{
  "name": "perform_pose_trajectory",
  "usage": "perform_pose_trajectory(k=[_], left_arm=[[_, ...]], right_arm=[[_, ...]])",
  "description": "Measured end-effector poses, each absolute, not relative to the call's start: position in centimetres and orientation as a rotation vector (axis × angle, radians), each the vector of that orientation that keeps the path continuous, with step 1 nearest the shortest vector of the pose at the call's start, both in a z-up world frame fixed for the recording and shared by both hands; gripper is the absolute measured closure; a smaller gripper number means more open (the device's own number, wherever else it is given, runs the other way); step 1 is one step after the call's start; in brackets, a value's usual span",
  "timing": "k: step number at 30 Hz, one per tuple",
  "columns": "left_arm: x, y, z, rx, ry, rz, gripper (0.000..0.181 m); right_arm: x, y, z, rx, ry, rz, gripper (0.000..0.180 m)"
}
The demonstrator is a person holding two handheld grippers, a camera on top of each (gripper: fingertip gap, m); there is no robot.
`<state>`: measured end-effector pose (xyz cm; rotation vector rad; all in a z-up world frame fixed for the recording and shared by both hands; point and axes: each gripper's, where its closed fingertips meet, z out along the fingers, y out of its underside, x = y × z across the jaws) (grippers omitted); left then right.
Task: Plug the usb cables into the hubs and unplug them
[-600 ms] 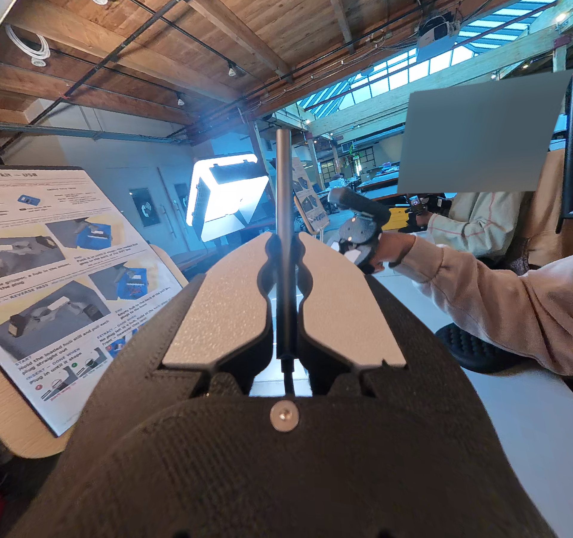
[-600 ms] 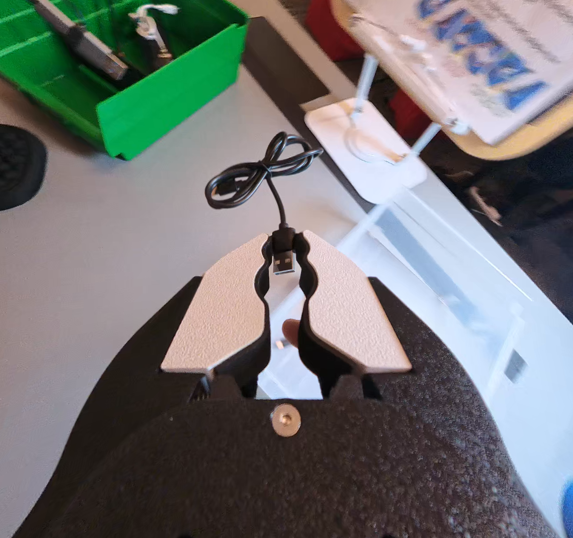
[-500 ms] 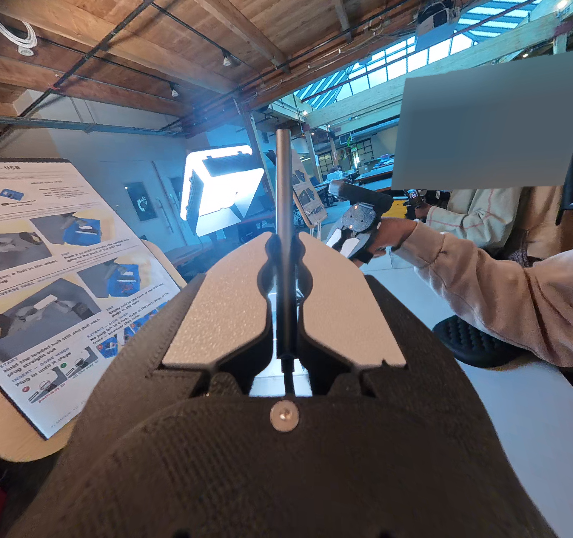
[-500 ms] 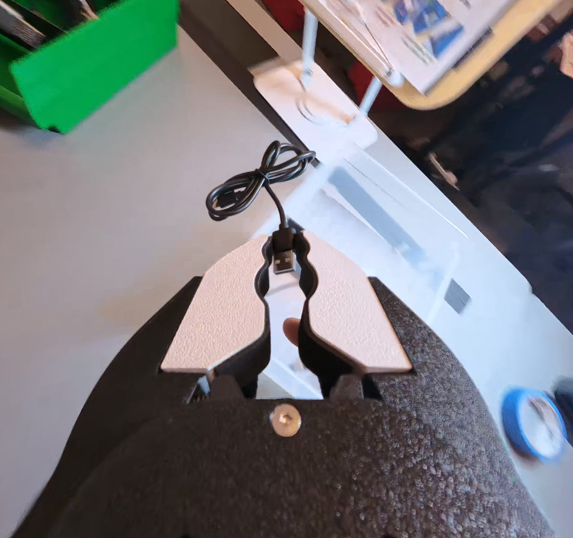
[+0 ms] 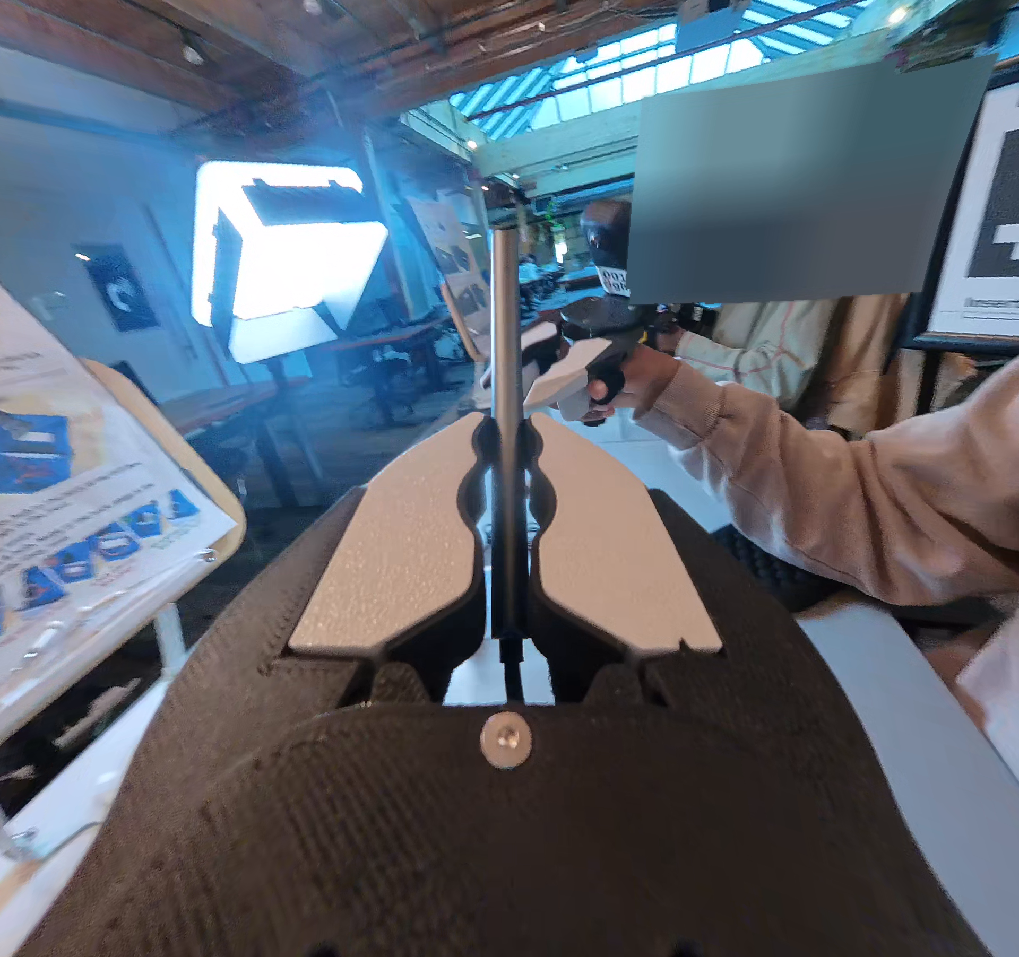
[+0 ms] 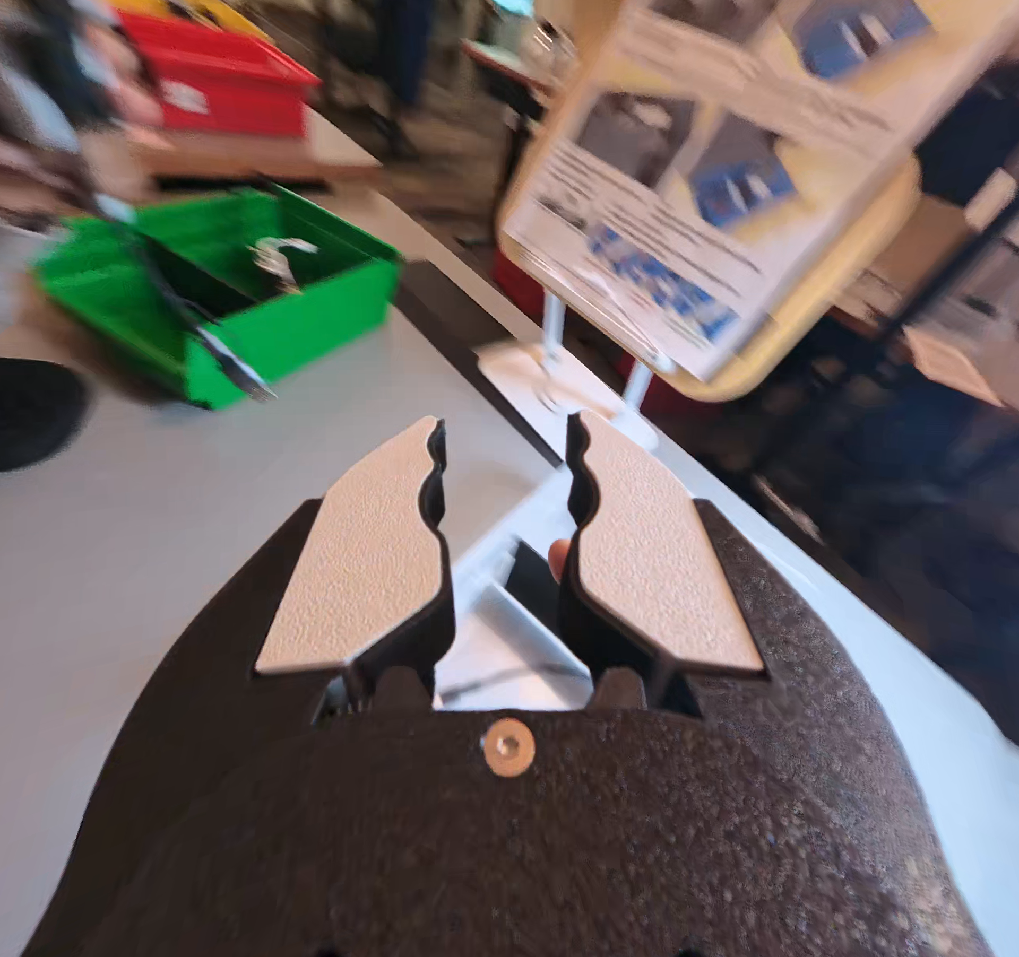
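Observation:
My left gripper (image 5: 507, 423) is shut on a slim grey USB hub (image 5: 504, 324). I see the hub edge-on, standing upright between the fingers, with a black cable (image 5: 514, 677) leaving its lower end. My right gripper (image 6: 506, 423) is open and empty above the grey table (image 6: 165, 517). It also shows in the left wrist view (image 5: 537, 365), just behind the hub, held by a hand. No loose USB cable is in view. Another hub (image 6: 231, 363) leans over the front wall of a green bin (image 6: 309, 313).
An instruction board on a white stand (image 6: 717, 159) rises at the table's far edge, right of the green bin. It also shows in the left wrist view (image 5: 82, 517). A red bin (image 6: 220, 87) sits behind. A black round pad (image 6: 33, 412) lies at the left. A white tray (image 6: 496, 616) lies under my right gripper.
My right gripper has opened and let go of the black USB cable, which is now out of view, and has tilted up. My left gripper has turned right, still holding the hub.

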<state>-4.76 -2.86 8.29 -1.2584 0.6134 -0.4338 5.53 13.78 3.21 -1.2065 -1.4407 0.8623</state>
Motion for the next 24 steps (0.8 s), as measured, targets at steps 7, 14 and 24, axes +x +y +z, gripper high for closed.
perform_pose_trajectory(k=[7,14,24], left_arm=[[-1.0,-0.9,2.7,-1.414,0.780,-0.547,0.170],[-2.2,-0.1,2.8,-1.437,0.731,-0.456,0.157],[-8.0,-2.4,7.8,-1.271,0.548,-0.345,0.169]], right_arm=[[1.2,1.5,3.4,-0.881,-1.689,1.236,0.137],[1.6,0.8,4.8,-0.775,-1.664,1.199,0.168],[4.8,19.2,3.5,-1.066,-1.190,0.629,0.168]])
